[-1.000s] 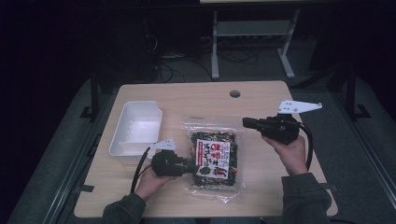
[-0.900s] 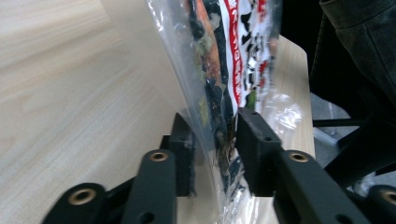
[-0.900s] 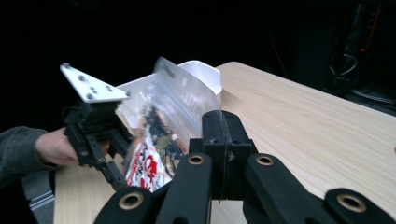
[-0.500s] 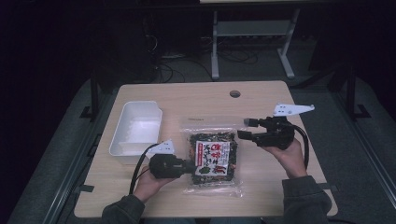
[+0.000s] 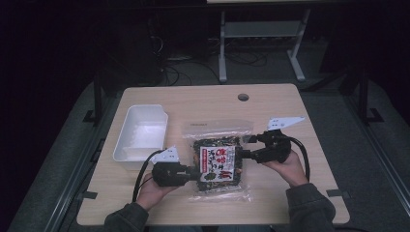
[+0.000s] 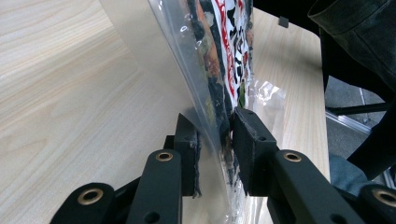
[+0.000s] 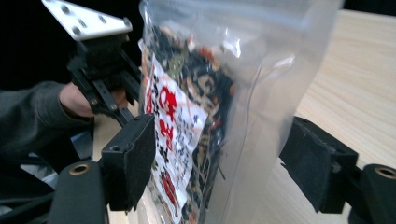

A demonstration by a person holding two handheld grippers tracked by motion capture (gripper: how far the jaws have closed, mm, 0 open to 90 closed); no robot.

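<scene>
Snack bag (image 5: 218, 162), lying mid-table, is pinched at its near-left edge by the left gripper (image 5: 196, 173). Its right side sits between the right gripper (image 5: 245, 146)'s just-widened jaws, not yet gripped. White tray (image 5: 126, 147) waits alongside.

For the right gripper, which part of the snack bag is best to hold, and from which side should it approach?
Probably the right edge of the snack bag, approached from the table's right. The left gripper is shut on the opposite edge, and the right gripper, jaws just opened, already straddles the bag without pressing; the flat film pinches easily.
</scene>
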